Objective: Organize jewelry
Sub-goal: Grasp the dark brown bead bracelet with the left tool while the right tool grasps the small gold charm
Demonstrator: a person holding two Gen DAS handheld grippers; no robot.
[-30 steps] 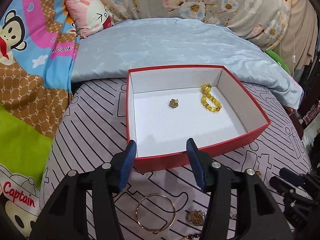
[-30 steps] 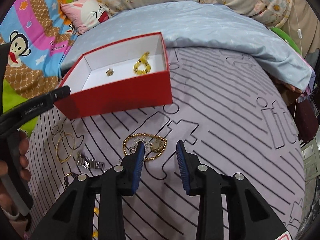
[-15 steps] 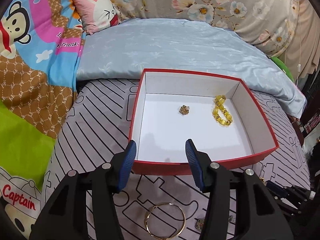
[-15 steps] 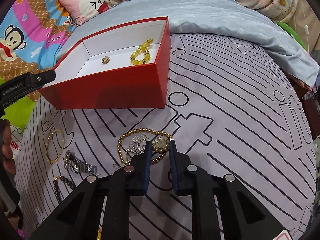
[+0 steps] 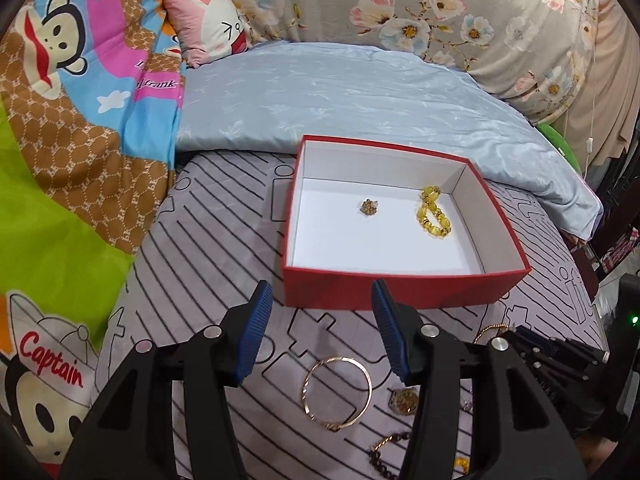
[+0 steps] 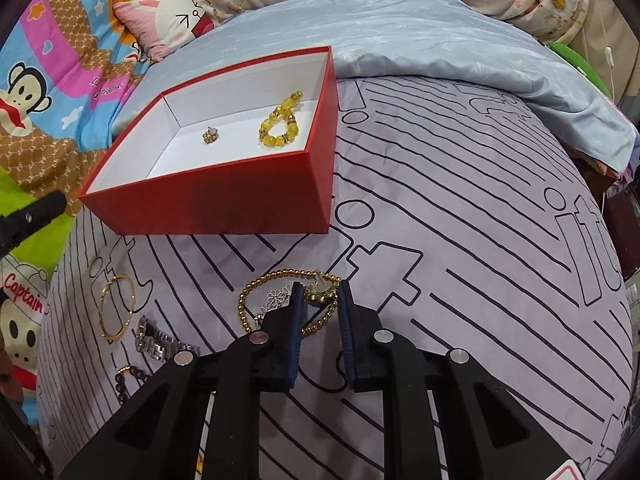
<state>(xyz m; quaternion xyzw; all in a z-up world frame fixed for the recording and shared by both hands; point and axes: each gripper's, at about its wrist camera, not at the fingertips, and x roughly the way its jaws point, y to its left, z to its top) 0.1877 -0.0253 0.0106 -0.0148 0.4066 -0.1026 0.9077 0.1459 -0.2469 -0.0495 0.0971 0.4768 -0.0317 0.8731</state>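
Straddling a small gold pendant piece [image 6: 318,294] inside the gold bead necklace [image 6: 256,292] on the bedspread, the right gripper [image 6: 320,300] is narrowed without visibly clamping it, the red box [image 6: 224,204] lying ahead-left, while the left gripper [image 5: 320,312] hovers wide open.

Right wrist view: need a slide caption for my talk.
Right gripper closes on a gold pendant beside the red box on the bed.

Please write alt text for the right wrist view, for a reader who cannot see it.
The right hand-held gripper closes around a small gold ornament lying inside a gold bead necklace on a striped bedsheet. Behind it, an open red box holds a yellow bead bracelet.
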